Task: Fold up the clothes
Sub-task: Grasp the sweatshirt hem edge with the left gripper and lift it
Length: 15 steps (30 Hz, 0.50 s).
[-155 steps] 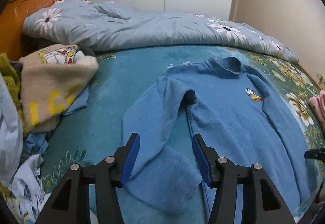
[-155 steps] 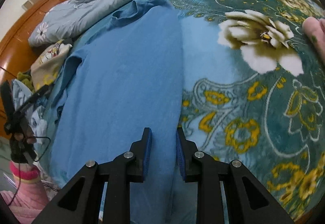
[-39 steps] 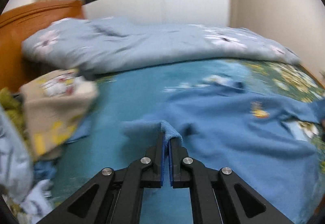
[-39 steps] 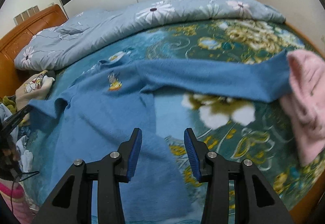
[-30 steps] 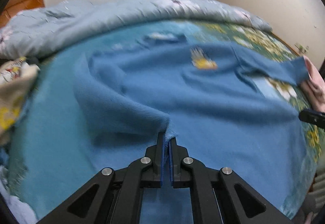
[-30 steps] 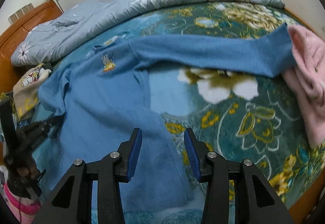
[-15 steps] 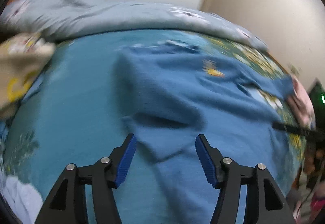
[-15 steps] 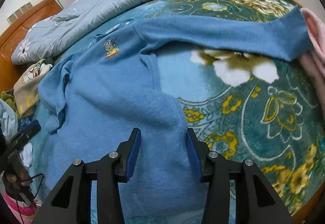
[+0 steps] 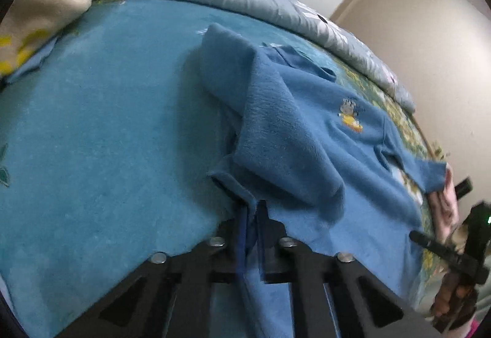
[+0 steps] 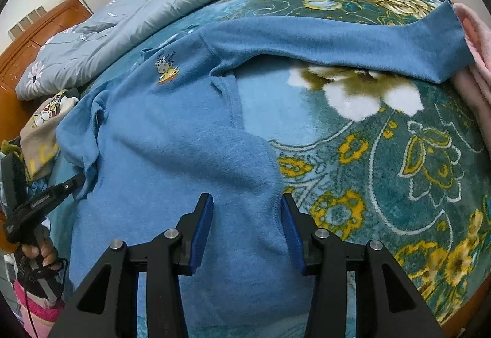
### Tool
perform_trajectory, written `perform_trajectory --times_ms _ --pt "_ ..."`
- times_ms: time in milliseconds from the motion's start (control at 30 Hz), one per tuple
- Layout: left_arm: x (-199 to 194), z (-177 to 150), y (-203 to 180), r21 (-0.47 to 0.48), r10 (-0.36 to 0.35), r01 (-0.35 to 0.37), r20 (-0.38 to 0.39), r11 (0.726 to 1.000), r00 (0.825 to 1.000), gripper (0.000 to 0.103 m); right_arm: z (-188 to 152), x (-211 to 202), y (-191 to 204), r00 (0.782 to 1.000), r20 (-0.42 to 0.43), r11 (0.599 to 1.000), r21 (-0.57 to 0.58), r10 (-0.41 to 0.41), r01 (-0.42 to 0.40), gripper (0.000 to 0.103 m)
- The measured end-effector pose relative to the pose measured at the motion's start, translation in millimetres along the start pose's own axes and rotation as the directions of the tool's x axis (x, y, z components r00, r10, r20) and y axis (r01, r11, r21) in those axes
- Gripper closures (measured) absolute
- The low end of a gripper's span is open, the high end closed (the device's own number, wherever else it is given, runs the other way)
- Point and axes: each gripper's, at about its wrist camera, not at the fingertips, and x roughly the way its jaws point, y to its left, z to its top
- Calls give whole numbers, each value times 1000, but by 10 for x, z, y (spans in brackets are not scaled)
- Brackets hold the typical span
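With L gripper [image 9: 251, 209] pinching sweater [image 10: 172, 135] side edge, R gripper [image 10: 245, 215] open over hem: thin grip may slip, folded sleeve [image 9: 276, 129] could flop back.

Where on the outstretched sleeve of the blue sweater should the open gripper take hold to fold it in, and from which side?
Grip the sleeve at its cuff, the free end, which lies flat on the floral blanket beside the pink garment. Bring the right gripper, jaws open, from the near edge, avoiding the pink garment, probably pinching both layers.
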Motion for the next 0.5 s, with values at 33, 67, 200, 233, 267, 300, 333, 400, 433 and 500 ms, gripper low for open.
perform_trajectory --times_ms 33,67,200,233,267,300,333,400,433,500 --pt "-69 24 11 1 6 -6 26 1000 1000 97 -4 -10 7 1000 1 1000 -2 2 -2 57" --pt "-138 47 21 2 12 -12 52 1000 999 97 -8 -20 14 1000 1 1000 -5 3 -3 57" --pt "-576 226 231 -15 105 -104 178 994 978 97 -12 -40 -23 1000 10 1000 11 8 -8 57" --pt "-698 277 296 -22 134 -132 211 991 968 97 -14 -46 -39 1000 13 1000 22 11 -11 57" --pt "-819 329 363 -31 164 -161 243 986 956 97 -16 -52 -56 1000 17 999 32 13 -13 57" --pt "-931 384 453 -44 233 -229 269 972 935 97 -18 -57 -72 1000 21 999 42 15 -16 57" --pt "-1043 440 542 -59 300 -296 294 953 908 97 -20 -60 -84 1000 22 999 47 15 -16 57" --pt "-1213 542 707 -85 432 -429 331 899 839 97 -26 -66 -107 1000 23 998 56 15 -16 57" --pt "-1229 579 764 -85 489 -491 335 867 805 97 -25 -66 -126 1000 24 998 61 16 -17 57" --pt "-1261 654 879 -87 595 -606 343 791 727 97 -27 -59 -158 1000 23 998 68 15 -17 57"
